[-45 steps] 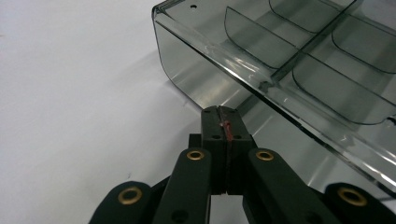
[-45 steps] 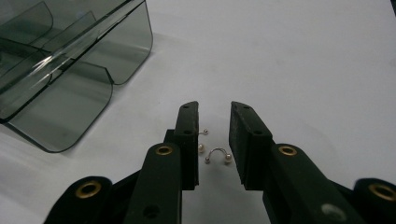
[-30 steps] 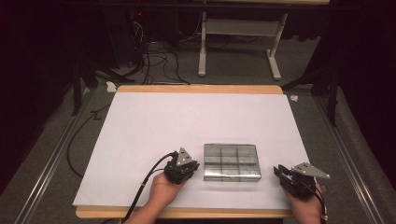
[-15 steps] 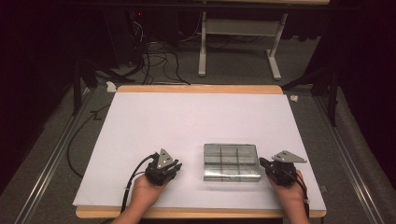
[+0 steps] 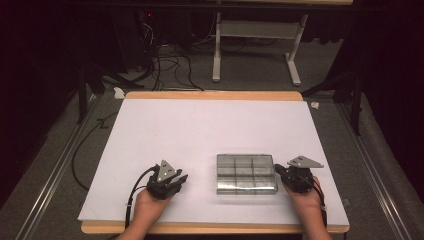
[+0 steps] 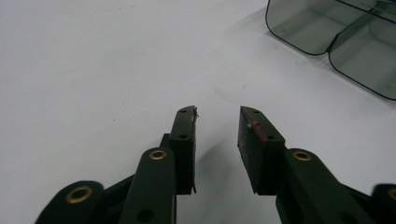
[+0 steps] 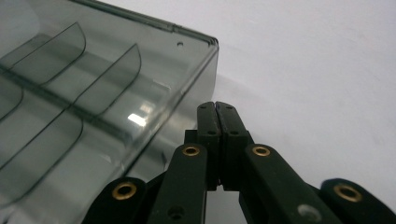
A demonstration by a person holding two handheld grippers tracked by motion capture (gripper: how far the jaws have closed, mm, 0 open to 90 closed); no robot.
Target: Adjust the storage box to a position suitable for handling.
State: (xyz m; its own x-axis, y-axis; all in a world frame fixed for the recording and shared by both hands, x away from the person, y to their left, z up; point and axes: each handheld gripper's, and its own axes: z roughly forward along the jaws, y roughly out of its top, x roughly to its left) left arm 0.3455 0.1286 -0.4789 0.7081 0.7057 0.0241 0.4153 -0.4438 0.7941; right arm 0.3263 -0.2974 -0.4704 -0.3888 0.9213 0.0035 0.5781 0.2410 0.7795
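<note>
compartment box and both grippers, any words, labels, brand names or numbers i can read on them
None can be read.
Clear compartment box: bare see-through plastic with dividers, no label or print in the high view or either gripper view.
Left gripper: plain black jaws with brass rivets; a small red mark on one jaw, not a letter.
Right gripper: plain black jaws, no marking.
White table cover: blank.

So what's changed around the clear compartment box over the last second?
The left gripper has pulled leftward off the clear smoke-tinted plastic compartment box; its jaws have just been opening, nothing between them. The right gripper came in to the box's right end, jaws shut and empty. The box on the white table stayed put.
</note>
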